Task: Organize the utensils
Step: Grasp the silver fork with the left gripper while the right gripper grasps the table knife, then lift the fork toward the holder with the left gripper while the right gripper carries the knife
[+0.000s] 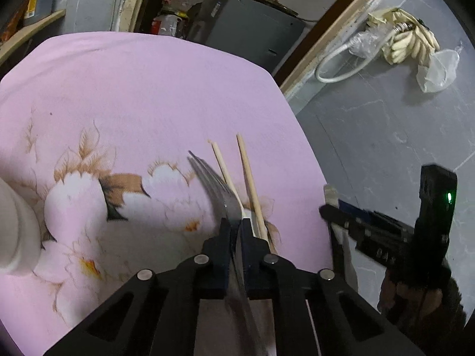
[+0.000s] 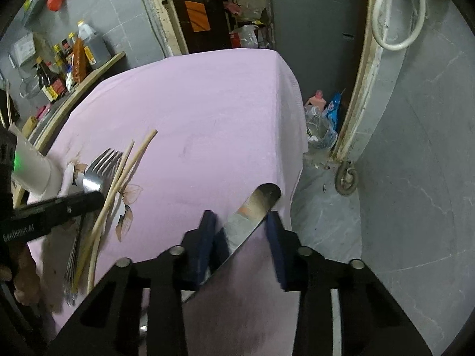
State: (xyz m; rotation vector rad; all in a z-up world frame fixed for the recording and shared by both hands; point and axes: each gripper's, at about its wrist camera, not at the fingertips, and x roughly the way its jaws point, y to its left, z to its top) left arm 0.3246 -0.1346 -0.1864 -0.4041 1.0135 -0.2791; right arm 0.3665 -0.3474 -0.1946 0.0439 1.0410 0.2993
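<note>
My left gripper (image 1: pixel 235 222) is shut on a metal fork (image 1: pixel 215 182), tines pointing forward above the pink flowered cloth (image 1: pixel 148 89). Two wooden chopsticks (image 1: pixel 248 178) lie on the cloth just right of the fork. In the right wrist view the fork (image 2: pixel 99 166) and chopsticks (image 2: pixel 124 169) show at left with the left gripper (image 2: pixel 89 197). My right gripper (image 2: pixel 240 222) has its jaws apart, with a butter knife blade (image 2: pixel 252 210) lying slanted between them; whether the pads touch it I cannot tell. The right gripper (image 1: pixel 329 207) shows at the table's right edge in the left wrist view.
A white cup or holder (image 1: pixel 14 237) stands at the left edge, and shows at left in the right wrist view (image 2: pixel 35 169). The table edge drops to a grey tiled floor (image 1: pixel 386 133) on the right. A shelf with sauce bottles (image 2: pixel 68 59) stands far left.
</note>
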